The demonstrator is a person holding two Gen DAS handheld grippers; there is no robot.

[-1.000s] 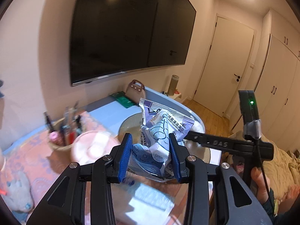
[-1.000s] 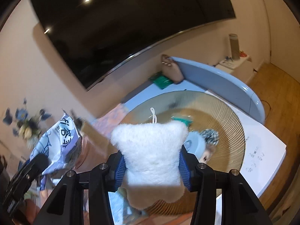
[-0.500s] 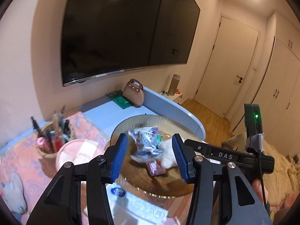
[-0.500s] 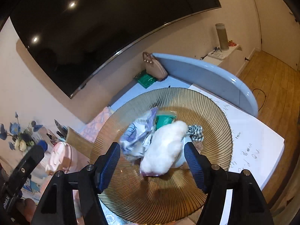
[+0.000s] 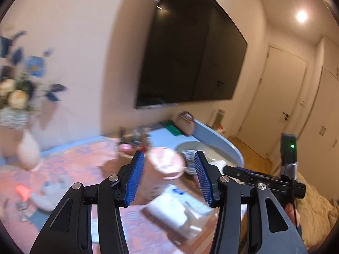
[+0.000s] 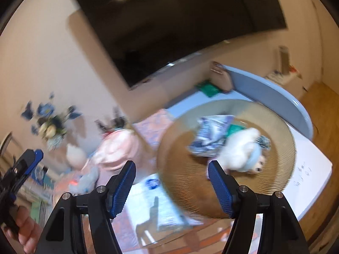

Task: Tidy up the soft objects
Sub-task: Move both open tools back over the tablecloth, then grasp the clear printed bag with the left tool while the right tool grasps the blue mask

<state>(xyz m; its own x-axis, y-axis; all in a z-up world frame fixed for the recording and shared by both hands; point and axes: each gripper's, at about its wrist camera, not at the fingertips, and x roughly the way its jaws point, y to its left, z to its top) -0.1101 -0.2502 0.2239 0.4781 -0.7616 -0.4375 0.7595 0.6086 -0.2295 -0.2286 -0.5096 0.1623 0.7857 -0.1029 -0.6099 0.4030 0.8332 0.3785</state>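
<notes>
Right wrist view | left to right: our left gripper [image 6: 23, 165] empty, jaws apart | our right gripper [image 6: 171, 188] opening, nothing between its pads | blue-and-white packet [image 6: 211, 135] and white plush toy [image 6: 241, 150] lying in the ribbed gold tray [image 6: 182, 169] | drop-off looks finished | next we need another soft item from the cluttered table.

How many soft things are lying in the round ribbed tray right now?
3 clear: crumpled blue-and-white packet at the tray's back-left, white plush toy beside it, checkered fabric piece at the plush's right. More may be hidden underneath.
</notes>
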